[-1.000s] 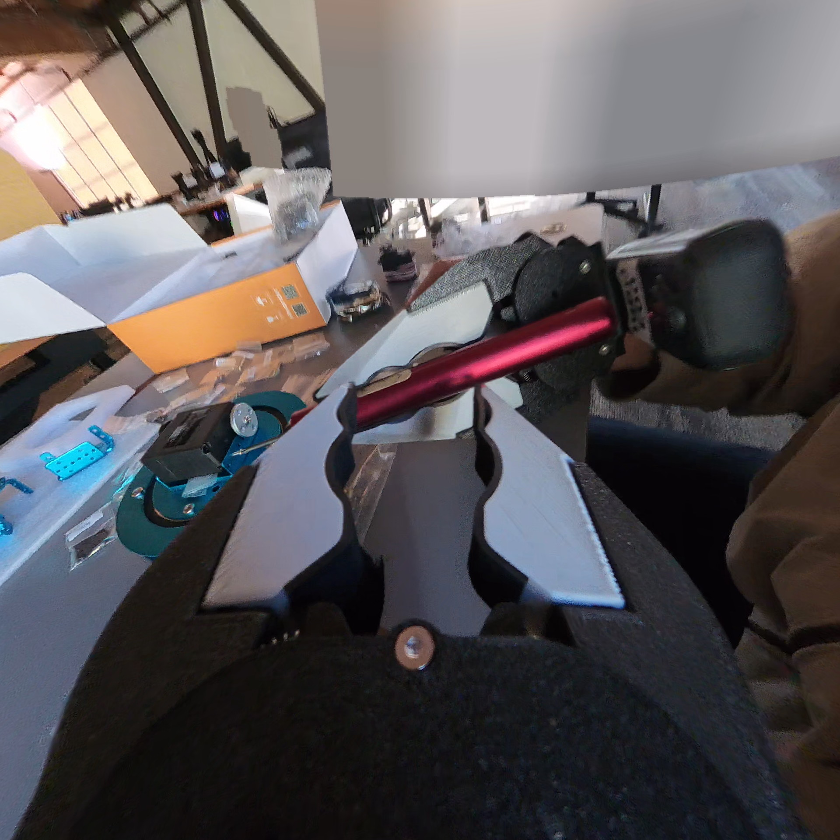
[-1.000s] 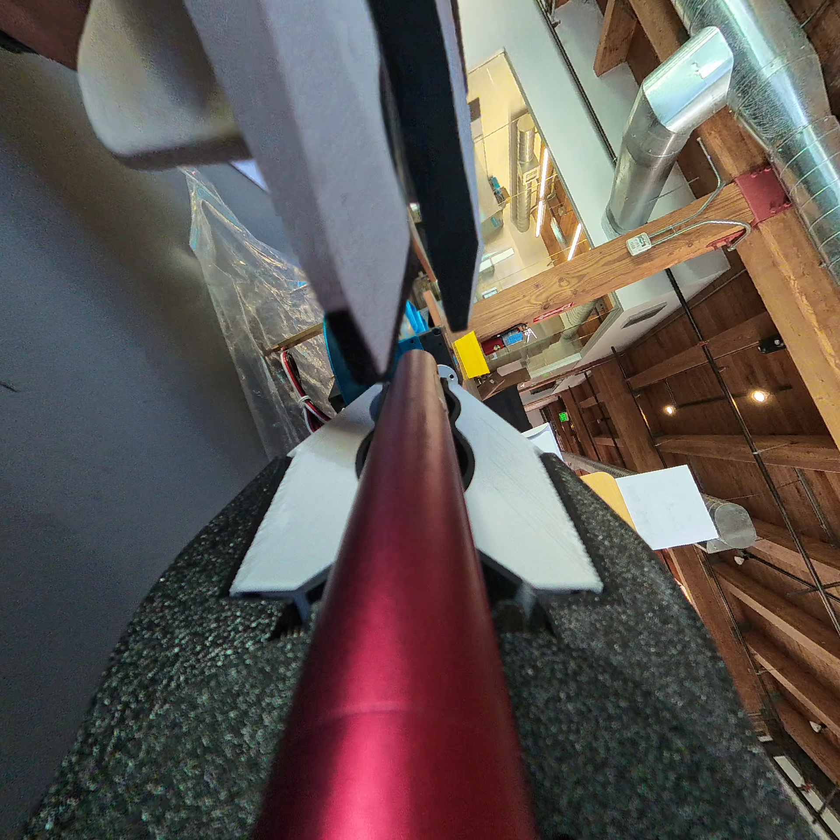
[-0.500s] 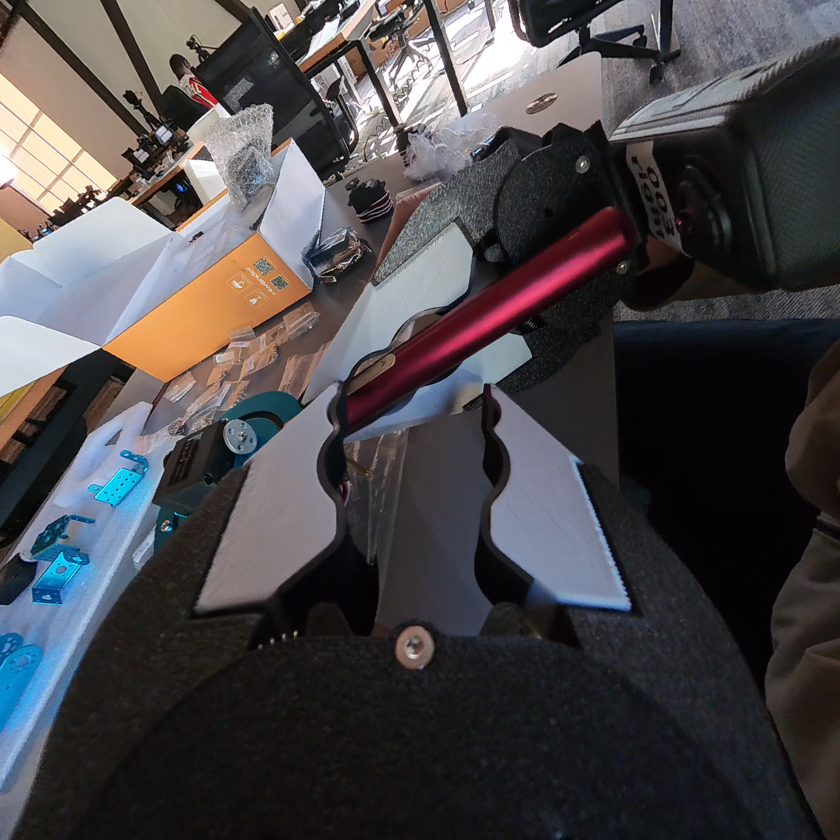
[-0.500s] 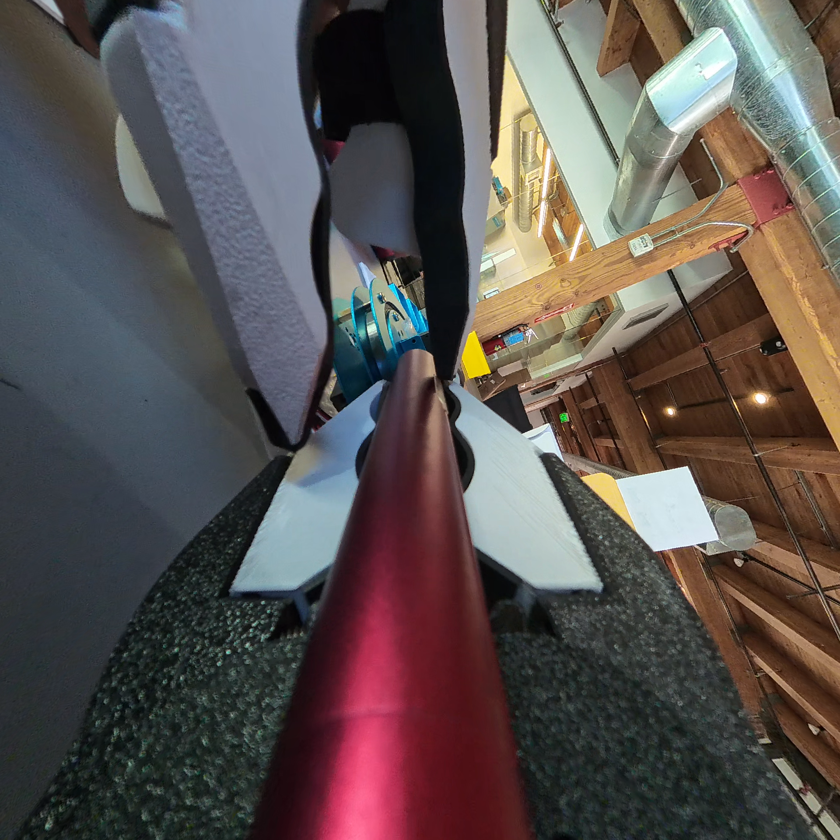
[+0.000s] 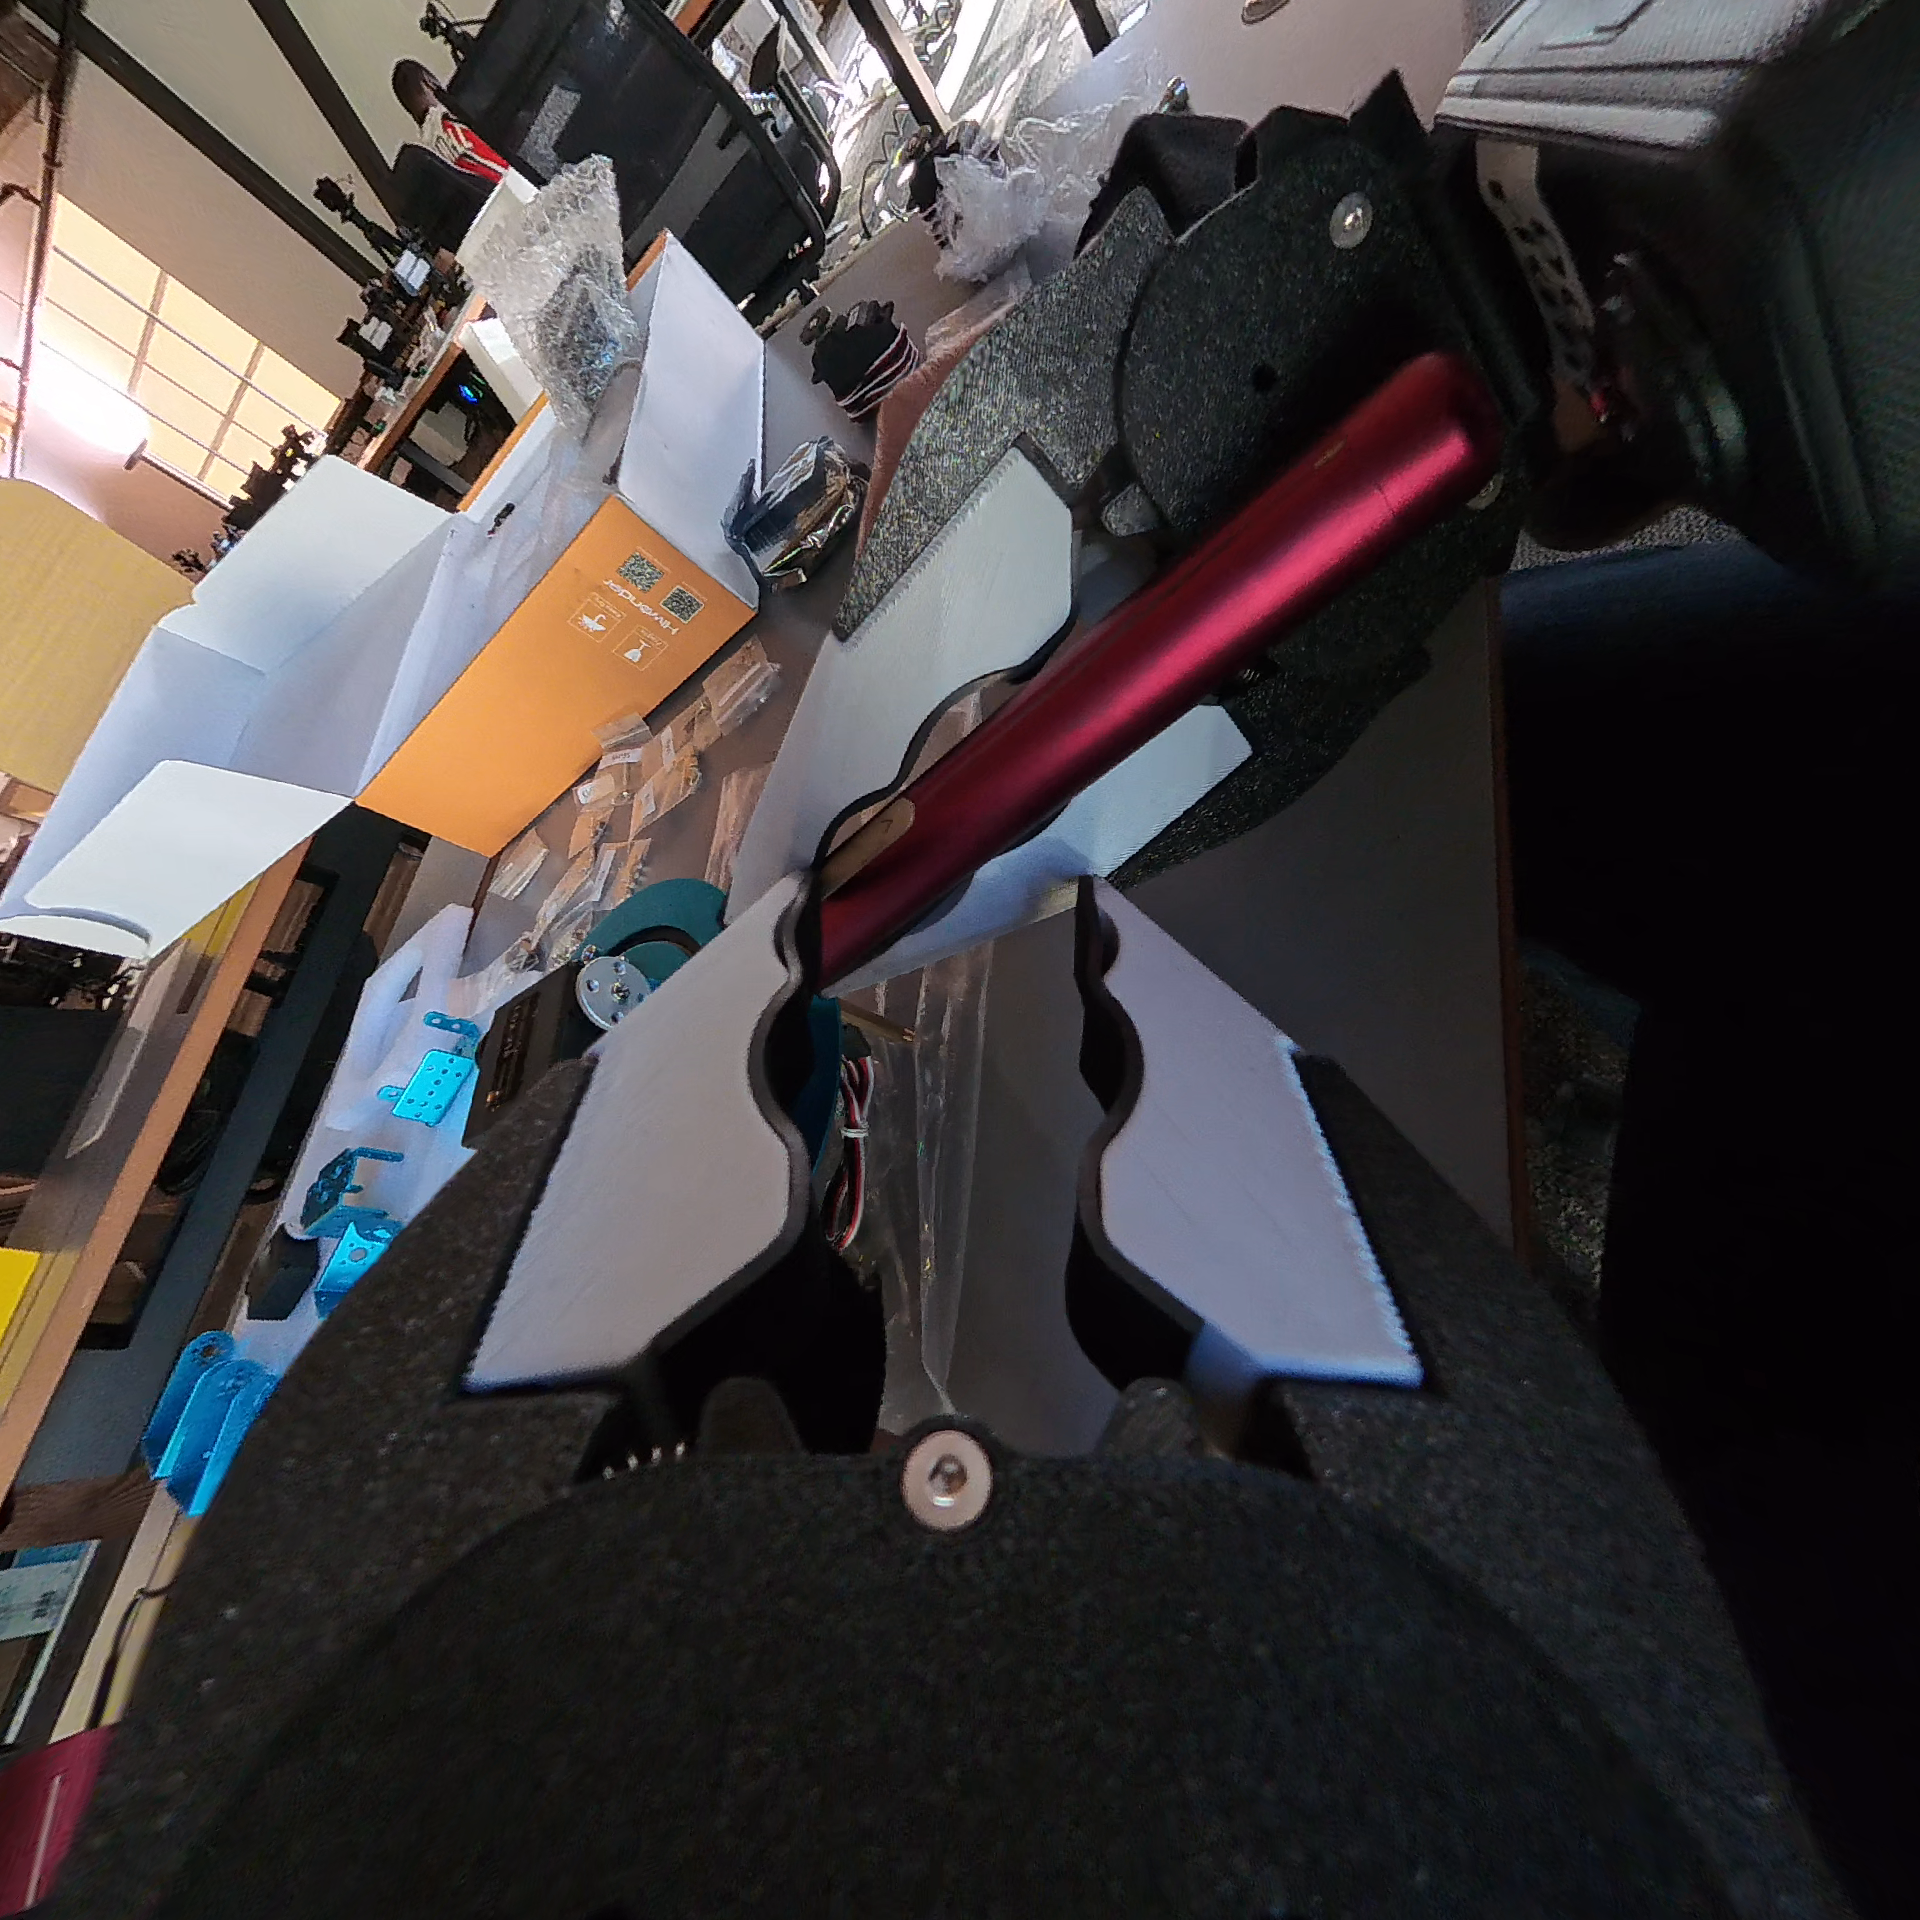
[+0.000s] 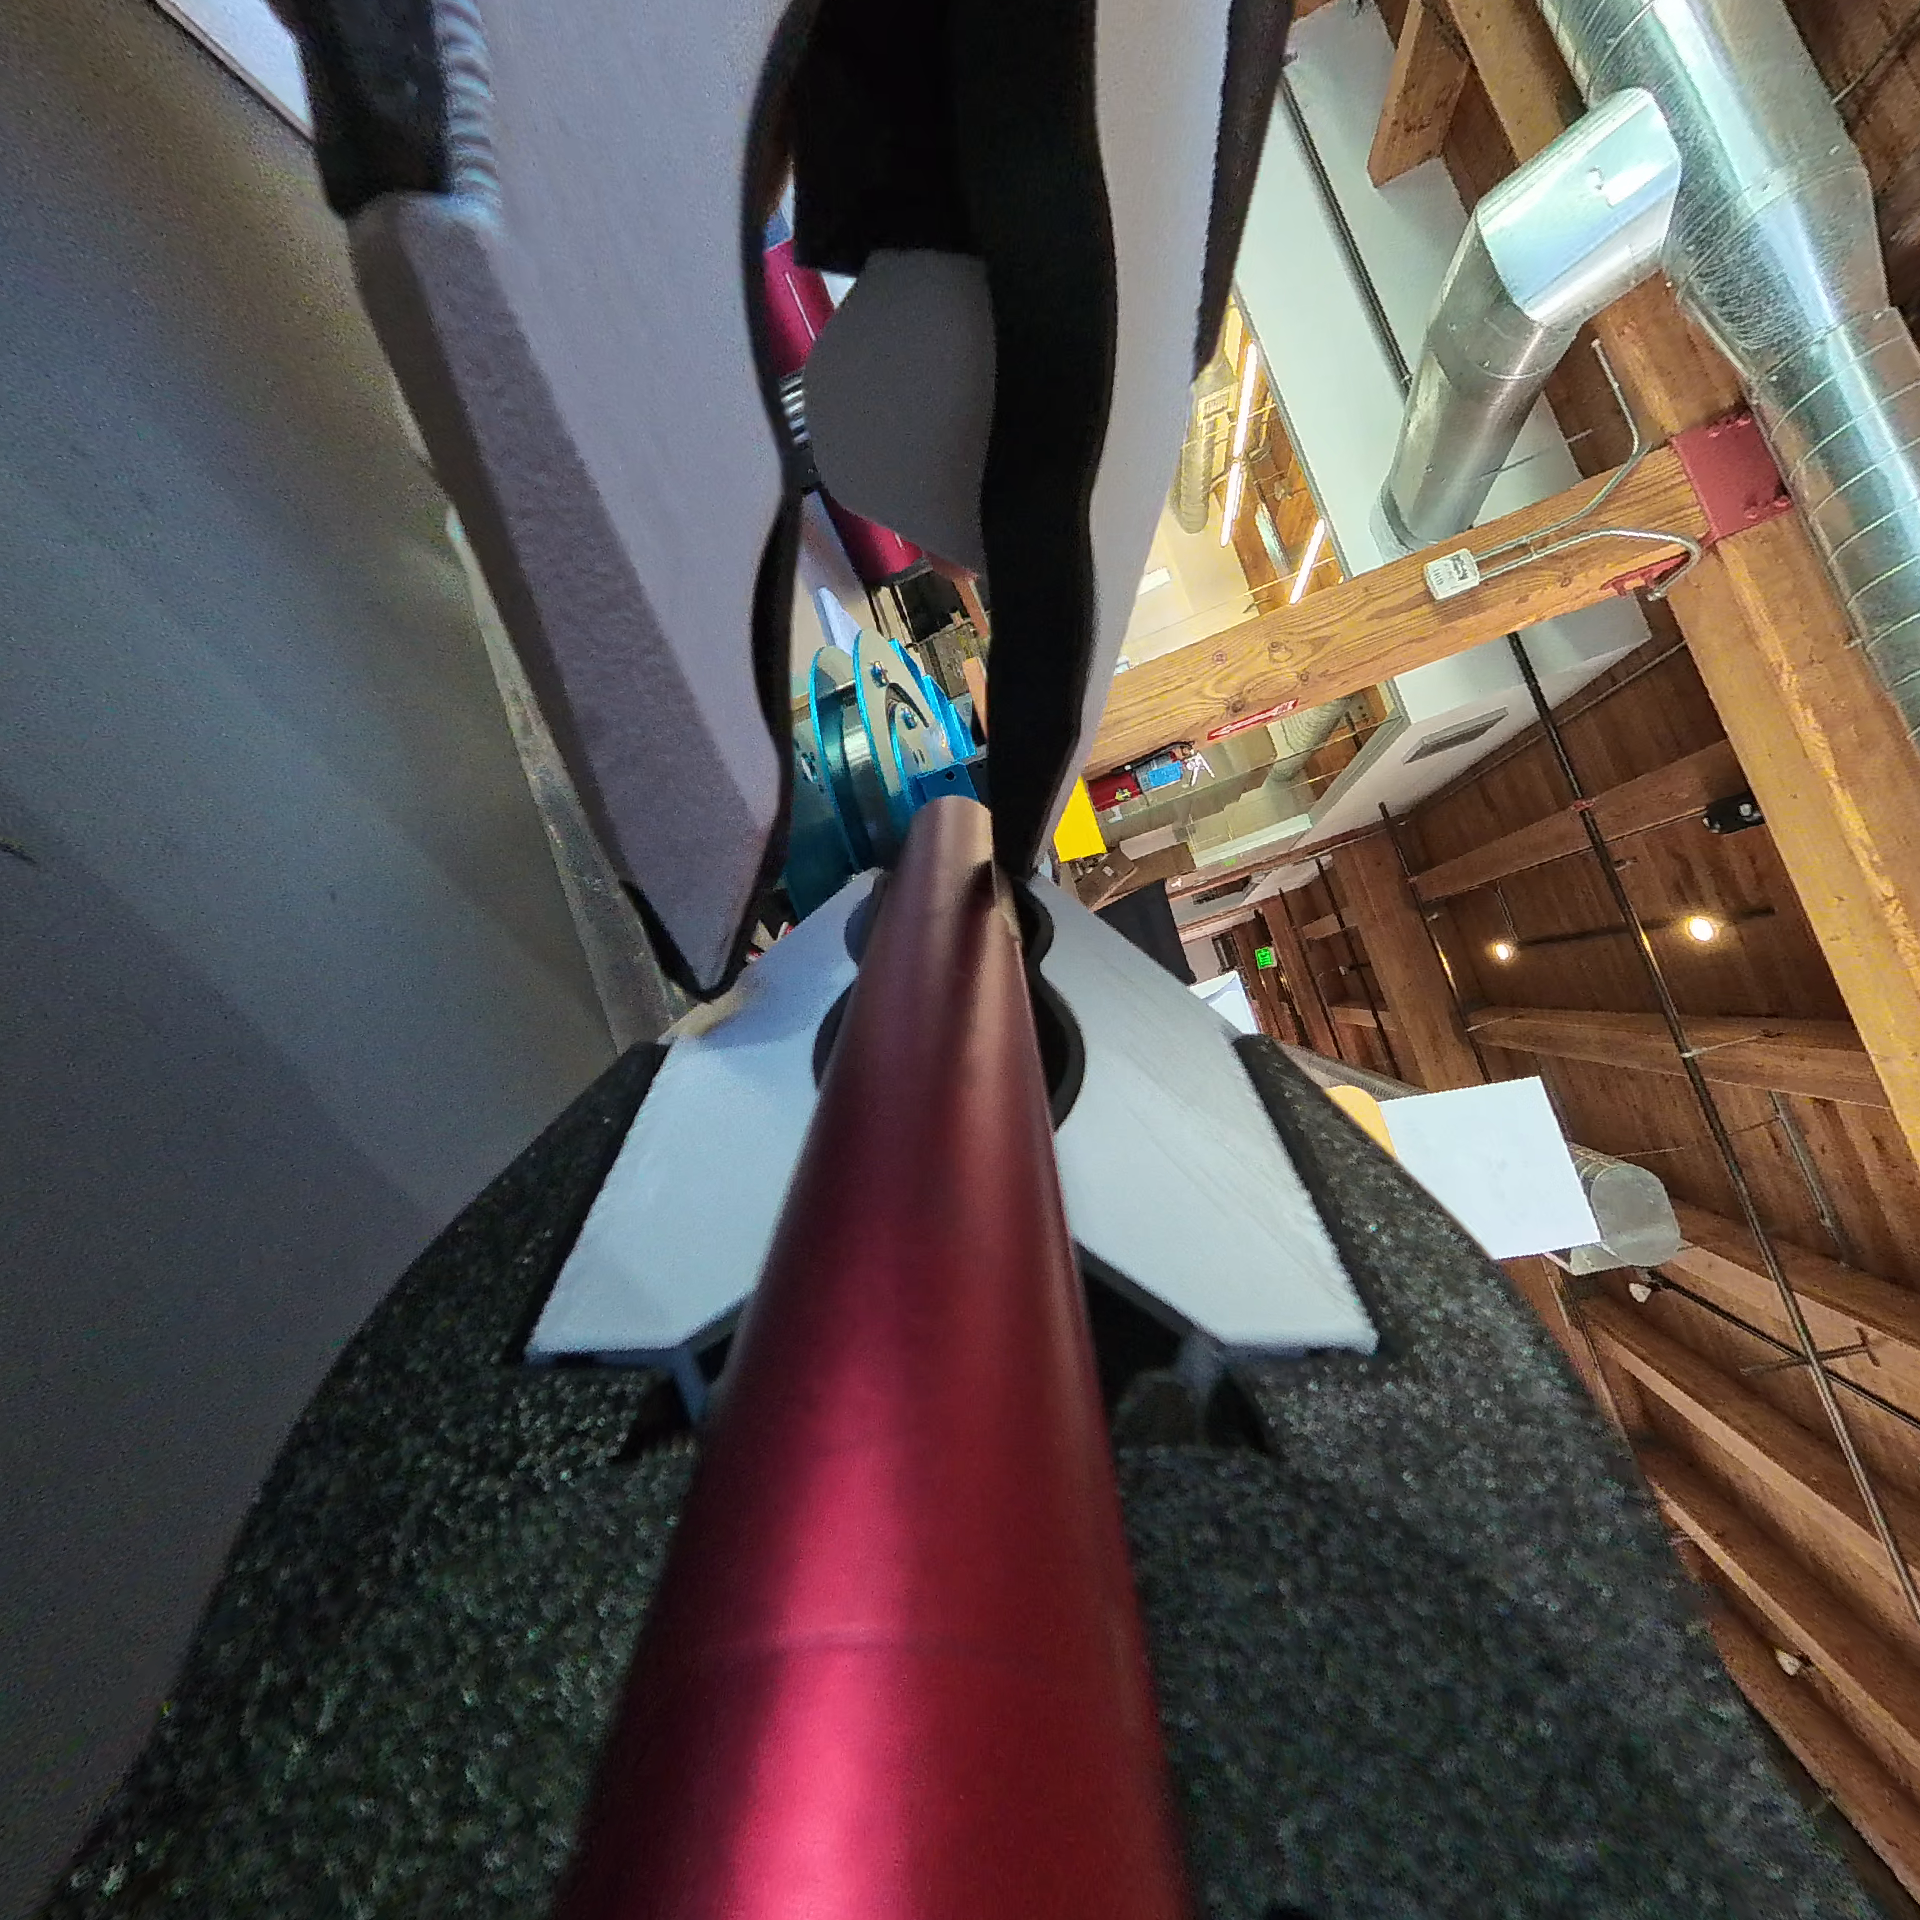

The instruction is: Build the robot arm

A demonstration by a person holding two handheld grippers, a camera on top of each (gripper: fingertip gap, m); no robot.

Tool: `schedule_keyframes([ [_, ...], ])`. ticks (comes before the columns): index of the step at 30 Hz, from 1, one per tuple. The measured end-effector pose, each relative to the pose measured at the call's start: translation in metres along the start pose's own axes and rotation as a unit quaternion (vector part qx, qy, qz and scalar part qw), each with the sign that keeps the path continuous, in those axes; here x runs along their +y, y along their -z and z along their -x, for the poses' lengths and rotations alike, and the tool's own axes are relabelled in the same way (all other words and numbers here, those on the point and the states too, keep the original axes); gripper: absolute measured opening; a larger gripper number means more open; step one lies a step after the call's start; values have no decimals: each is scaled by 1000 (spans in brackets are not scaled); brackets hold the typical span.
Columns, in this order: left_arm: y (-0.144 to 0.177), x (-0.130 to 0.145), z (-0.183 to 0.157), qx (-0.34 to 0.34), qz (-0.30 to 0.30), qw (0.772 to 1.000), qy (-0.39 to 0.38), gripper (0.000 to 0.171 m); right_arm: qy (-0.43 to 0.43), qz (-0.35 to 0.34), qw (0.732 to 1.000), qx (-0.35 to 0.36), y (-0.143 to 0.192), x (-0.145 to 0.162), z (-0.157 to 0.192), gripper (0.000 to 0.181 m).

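Observation:
My right gripper [image 6: 940, 914] is shut on a red metal tool handle [image 6: 914, 1403] that runs forward between its white fingers. It also shows in the left wrist view [image 5: 1039, 717], holding the handle [image 5: 1164, 655] pointed at me. My left gripper [image 5: 940, 914] is open and empty. The handle's front end lies just beyond the gap, against the tip of its left finger [image 5: 675, 1122]. In the right wrist view the left gripper [image 6: 868, 894] hangs from above, its fingers on either side of the handle's end. A teal disc [image 5: 665, 914] with a black servo [image 5: 520, 1049] lies just behind.
An open orange and white box [image 5: 561, 665] stands at the back left. Small part bags [image 5: 644, 769], blue metal brackets [image 5: 426, 1081] on white foam and a clear plastic bag [image 5: 935, 1164] lie on the grey table [image 5: 1351, 987]. The table edge runs along the right.
My left gripper has rolled and come closer to the red handle's end. In the right wrist view its fingers now stand on either side of the handle's end. The right gripper keeps its hold.

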State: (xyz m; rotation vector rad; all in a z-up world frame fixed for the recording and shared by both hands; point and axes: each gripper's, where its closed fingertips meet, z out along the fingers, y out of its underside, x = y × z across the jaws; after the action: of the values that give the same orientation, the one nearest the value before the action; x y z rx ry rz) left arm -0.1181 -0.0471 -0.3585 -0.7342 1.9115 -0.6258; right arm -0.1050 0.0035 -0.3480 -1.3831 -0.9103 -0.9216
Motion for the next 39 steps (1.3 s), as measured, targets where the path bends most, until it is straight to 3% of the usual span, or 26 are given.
schedule_keyframes([
  [8,0,-2,1,-1,-21,999,29,47,-3,1,1000,-1,0,2,0,19],
  [11,5,-4,4,-2,-44,995,87,47,-11,0,1000,-3,0,3,-1,20],
  [13,10,-1,15,-23,-58,984,168,50,-12,0,1000,-2,0,4,-1,20],
  [16,21,-5,17,5,-113,928,355,48,-5,1,1000,0,0,3,-1,19],
  [19,26,-9,12,62,-162,827,535,44,7,4,1000,4,0,4,0,20],
  [21,29,-15,7,106,-195,761,609,46,15,5,1000,7,0,4,1,20],
  [23,26,-15,2,127,-198,724,649,49,21,6,1000,9,0,4,1,20],
  [29,14,-26,-16,200,-166,650,714,58,32,8,999,15,0,5,1,20],
  [32,8,-22,-16,202,-150,622,741,52,47,11,999,20,0,7,1,20],
  [35,5,-17,-17,199,-136,606,758,41,50,14,998,22,0,7,1,21],
  [39,5,-15,-21,198,-108,594,773,42,59,16,998,25,0,7,3,20],
])
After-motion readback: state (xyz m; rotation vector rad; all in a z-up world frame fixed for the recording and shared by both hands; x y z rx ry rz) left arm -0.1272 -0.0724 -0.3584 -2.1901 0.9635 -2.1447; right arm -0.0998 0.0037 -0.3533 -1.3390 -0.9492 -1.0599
